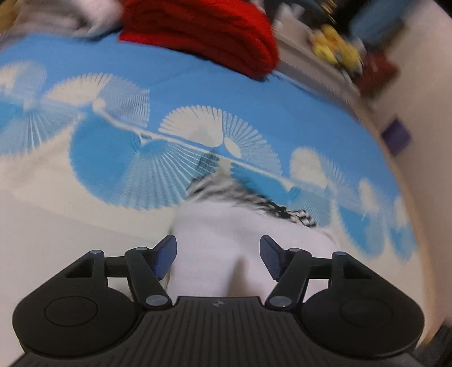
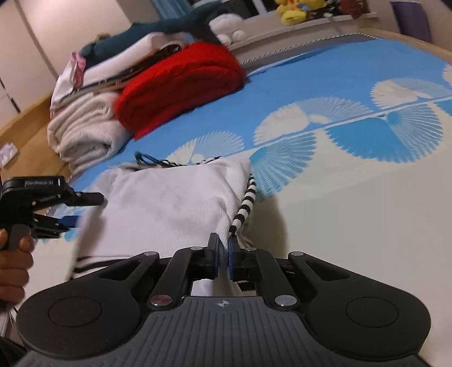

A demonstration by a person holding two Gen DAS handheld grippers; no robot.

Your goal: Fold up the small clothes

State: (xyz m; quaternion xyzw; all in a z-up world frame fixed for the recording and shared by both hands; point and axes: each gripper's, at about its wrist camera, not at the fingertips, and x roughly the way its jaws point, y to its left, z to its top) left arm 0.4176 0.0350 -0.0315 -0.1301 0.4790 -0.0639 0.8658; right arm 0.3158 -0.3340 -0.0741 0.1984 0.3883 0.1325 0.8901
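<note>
A white garment (image 2: pixel 166 209) with black-and-white striped trim is seen lying on the bed (image 2: pixel 353 180), spread across the boundary where the blue fan-patterned band of the bedcover meets its plain white part. In the right wrist view, the right gripper (image 2: pixel 223 254) is found at the garment's near right corner, its jaws drawn almost together and clamped on the garment's edge, just where the striped cord (image 2: pixel 247 203) runs down along the right side. That cord is seen rising from the jaws toward the garment's far right corner. Off the garment's left edge, the left gripper (image 2: pixel 70 210) is held by a hand (image 2: pixel 12 254), with its blue-padded fingers pointed in toward the cloth. In the left wrist view, the left gripper (image 1: pixel 217 258) is shown with its jaws spread wide, nothing pinched between them, and the garment (image 1: pixel 240 234) filling the gap just ahead; whether the pads touch the cloth cannot be told, as the view is blurred. Beyond the garment's far edge, a folded red knit (image 2: pixel 180 84) is seen on the blue band, and just beside it to the left, a rolled cream blanket (image 2: pixel 84 132) is stacked under other folded linens. Further back still, yellow plush toys (image 2: pixel 299 10) are lined up on a shelf past the bed.
</note>
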